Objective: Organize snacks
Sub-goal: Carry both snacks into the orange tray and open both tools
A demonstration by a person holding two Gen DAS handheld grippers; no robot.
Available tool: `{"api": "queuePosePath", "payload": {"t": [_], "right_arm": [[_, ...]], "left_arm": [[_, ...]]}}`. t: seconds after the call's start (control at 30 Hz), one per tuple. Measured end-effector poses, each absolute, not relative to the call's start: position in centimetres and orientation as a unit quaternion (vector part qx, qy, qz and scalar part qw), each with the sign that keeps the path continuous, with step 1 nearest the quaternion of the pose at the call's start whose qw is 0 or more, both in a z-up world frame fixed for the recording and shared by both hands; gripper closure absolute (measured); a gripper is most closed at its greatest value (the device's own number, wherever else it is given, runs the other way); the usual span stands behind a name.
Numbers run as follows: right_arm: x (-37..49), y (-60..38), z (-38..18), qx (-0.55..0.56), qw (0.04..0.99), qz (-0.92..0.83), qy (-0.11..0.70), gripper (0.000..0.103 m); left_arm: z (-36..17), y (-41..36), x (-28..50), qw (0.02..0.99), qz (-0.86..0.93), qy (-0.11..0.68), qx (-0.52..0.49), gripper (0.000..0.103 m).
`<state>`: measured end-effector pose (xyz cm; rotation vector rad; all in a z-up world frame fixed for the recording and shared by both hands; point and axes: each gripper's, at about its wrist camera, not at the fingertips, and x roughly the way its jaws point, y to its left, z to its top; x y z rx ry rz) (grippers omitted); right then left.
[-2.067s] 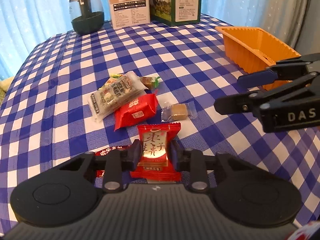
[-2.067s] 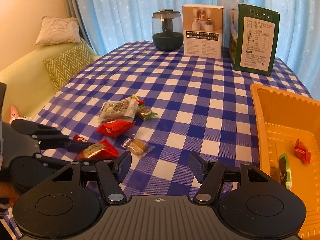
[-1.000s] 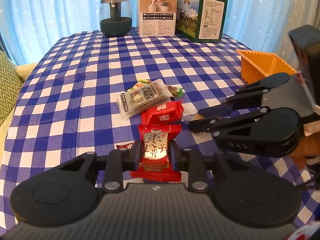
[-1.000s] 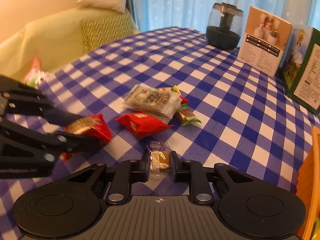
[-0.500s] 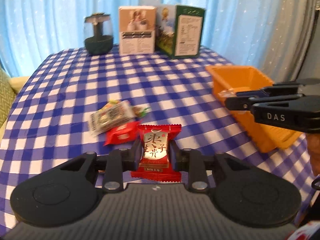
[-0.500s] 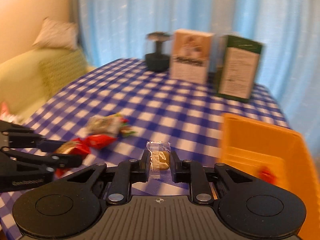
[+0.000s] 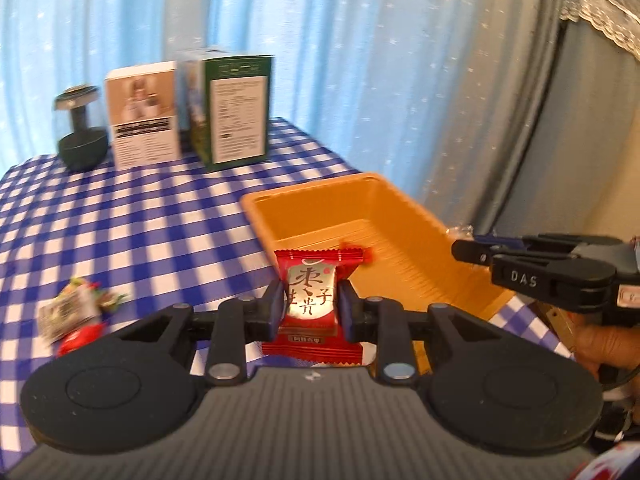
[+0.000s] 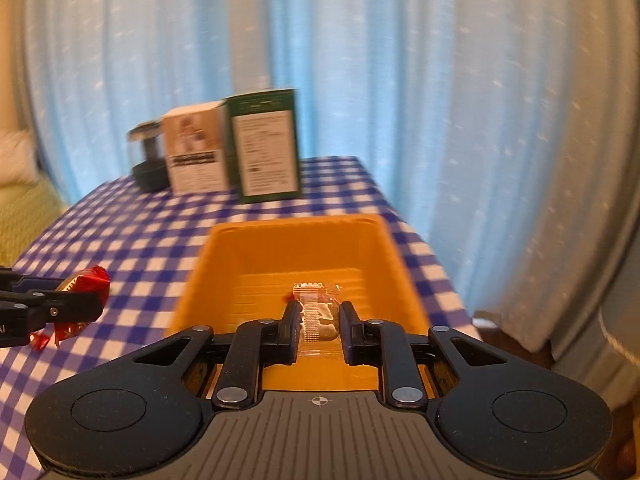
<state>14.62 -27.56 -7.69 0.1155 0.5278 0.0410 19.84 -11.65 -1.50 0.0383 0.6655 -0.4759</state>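
My left gripper [image 7: 311, 303] is shut on a red snack packet [image 7: 312, 304] with a silver label, held in the air at the near left edge of the orange tray [image 7: 316, 208]. My right gripper [image 8: 319, 320] is shut on a clear-wrapped brown candy [image 8: 318, 316] and holds it above the tray [image 8: 224, 256]. The right gripper also shows in the left wrist view [image 7: 464, 246], over the tray's right side. The left gripper with its packet [image 8: 86, 280] shows at the left of the right wrist view. Loose snacks [image 7: 76, 308] lie on the checked tablecloth to the left.
A white box [image 7: 142, 114], a green box [image 7: 236, 112] and a dark glass jar [image 7: 82, 136] stand at the table's back edge. Blue curtains hang behind. A grey curtain [image 7: 560, 120] hangs to the right, past the table edge. A green sofa [image 8: 24, 208] is at the left.
Both grippers have lifted their snacks off the table and swung right to the orange tray. The right gripper closed on the clear-wrapped candy about a second ago.
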Motion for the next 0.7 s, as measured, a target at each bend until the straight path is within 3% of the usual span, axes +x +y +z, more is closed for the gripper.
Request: {"api": "queuePosePath", "payload": {"t": [0.33, 0.4, 0.7], "right_arm": [[13.8, -30.7, -7.4, 0.115, 0.958, 0.011, 0.261, 0.082], [13.9, -30.8, -7.4, 0.119, 0.957, 0.011, 0.263, 0.082], [14.8, -30.6, -7.5, 0.122, 0.955, 0.018, 0.27, 0.082]], "left_arm": [[-2.9, -17.8, 21.4, 0.907, -0.255, 0.331, 0.041, 0.076], [-3.6, -18.1, 22.1, 0.909, -0.244, 0.338, 0.034, 0.072], [-4.5, -16.6, 22.6, 0.906, -0.231, 0.354, 0.028, 0.071]]}}
